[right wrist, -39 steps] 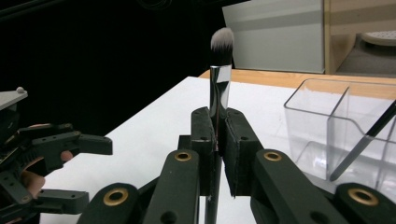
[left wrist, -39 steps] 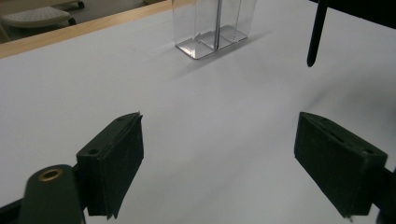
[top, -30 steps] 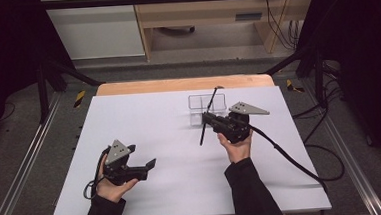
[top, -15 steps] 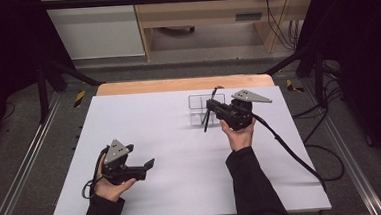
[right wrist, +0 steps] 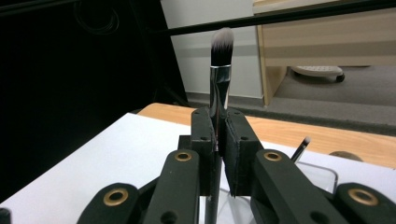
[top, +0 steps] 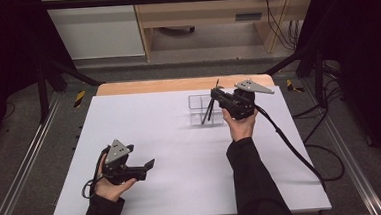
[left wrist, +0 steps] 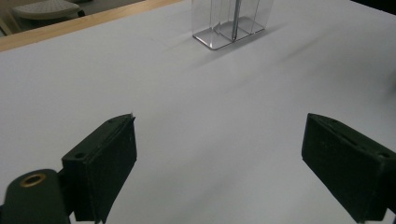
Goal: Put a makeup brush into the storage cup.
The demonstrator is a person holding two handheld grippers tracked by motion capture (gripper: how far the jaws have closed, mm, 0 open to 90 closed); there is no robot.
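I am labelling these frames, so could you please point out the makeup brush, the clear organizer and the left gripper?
makeup brush (right wrist: 220,46), right gripper view, bristle head.
clear organizer (left wrist: 219,39), left gripper view, base.
left gripper (top: 150,164), high view, between its fingers.

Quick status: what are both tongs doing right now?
Left tongs: open, nothing between the jaws, low over the white table.
Right tongs: shut on a makeup brush, bristles up, at the clear organizer.

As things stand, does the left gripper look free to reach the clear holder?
Probably yes: the left gripper is open and empty, with bare table between it and the clear holder. The right gripper, holding a brush, hovers there.
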